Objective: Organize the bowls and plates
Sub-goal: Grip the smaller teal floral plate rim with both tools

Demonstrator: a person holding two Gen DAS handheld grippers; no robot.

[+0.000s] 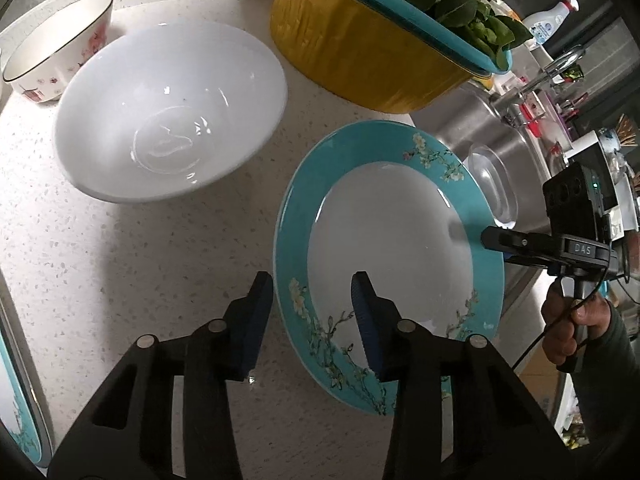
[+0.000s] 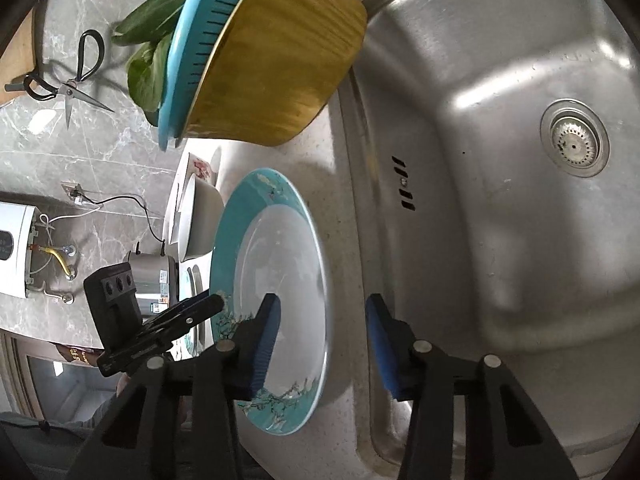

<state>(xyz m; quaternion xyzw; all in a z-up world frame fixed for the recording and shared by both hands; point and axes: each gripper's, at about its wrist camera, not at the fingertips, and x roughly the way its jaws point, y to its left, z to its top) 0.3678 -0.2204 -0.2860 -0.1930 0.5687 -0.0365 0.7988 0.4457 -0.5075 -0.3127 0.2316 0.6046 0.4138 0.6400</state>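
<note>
The step in hand is the grasp of the teal plate (image 1: pixel 384 248), taken from two sides at once. It lies flat on the speckled worktop (image 1: pixel 120 260), right of centre in the left wrist view, with its right edge close to the sink (image 2: pixel 500 160).

The left gripper (image 1: pixel 314 320) comes in at the bottom of its own frame. Its jaws straddle the near-left rim, one blue pad outside on the worktop side and the other over the white well. A gap shows between each pad and the rim, so I judge the jaws released, not yet clamped.

The right gripper (image 2: pixel 322 344) sits at the bottom of the right wrist view. One pad is over the plate's well and the other is out past the rim, above the strip of worktop by the sink. These jaws are likewise unclenched and hold nothing. In the left wrist view that gripper shows at the right edge, its tip over the plate's far rim, with a hand (image 1: pixel 568 320) on its handle.

A big white bowl (image 1: pixel 168 108) stands in the upper left of the left wrist view. A small flowered bowl (image 1: pixel 60 48) is beside it at the far upper left. A yellow basin (image 1: pixel 360 48) with greens sits at the top.

The next move calls for both pairs of jaws to pinch the rim squarely. Glazed china is likely slippery, so the grip should be firm before any lift. The plate probably needs to stay level while it is carried to wherever plates are stacked, clear of the white bowl.
</note>
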